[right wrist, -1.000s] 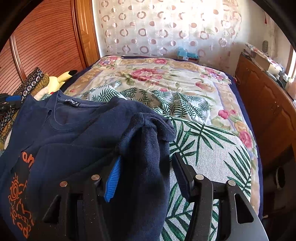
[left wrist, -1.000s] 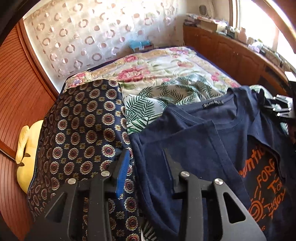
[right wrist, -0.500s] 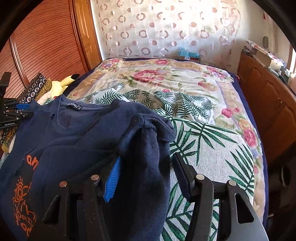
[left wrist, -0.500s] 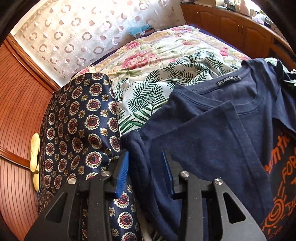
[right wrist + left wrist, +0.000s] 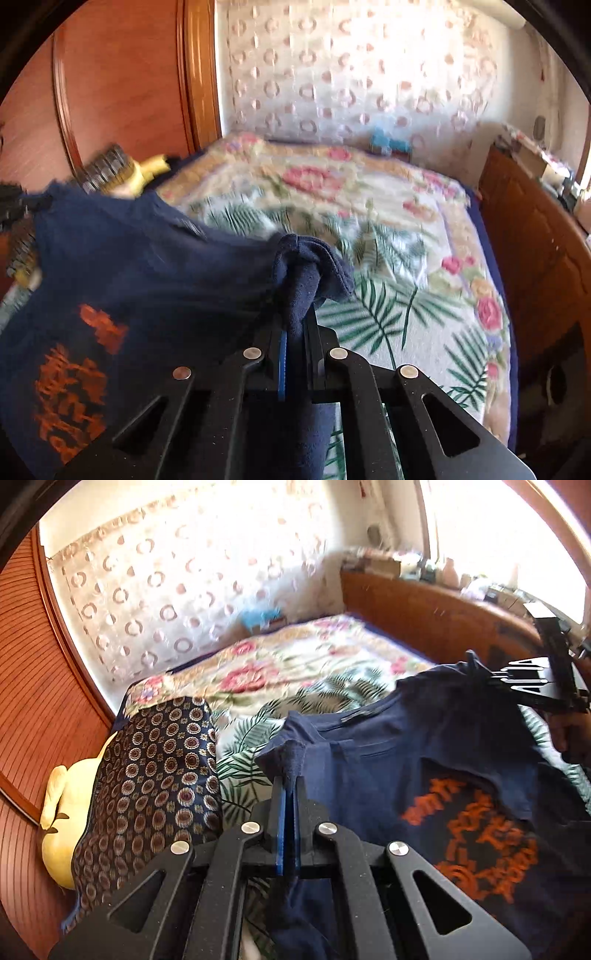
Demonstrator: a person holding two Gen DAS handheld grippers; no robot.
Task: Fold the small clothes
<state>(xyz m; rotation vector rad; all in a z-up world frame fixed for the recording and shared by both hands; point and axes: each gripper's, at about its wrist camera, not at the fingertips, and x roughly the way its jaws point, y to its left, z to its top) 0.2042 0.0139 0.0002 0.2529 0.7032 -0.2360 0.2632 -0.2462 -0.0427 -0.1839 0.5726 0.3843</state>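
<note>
Blurred bedspread [image 5: 332, 192]; T-shirt [image 5: 147, 266] print smeared, unreadable

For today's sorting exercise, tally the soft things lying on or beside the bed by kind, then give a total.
Navy T-shirts: 1, with orange print, pinched by the left gripper and the right gripper
Medallion-patterned cloths: 1
Yellow plush toys: 1
Leaf-print covers: 1
Floral bedspreads: 1
Total: 5
</note>
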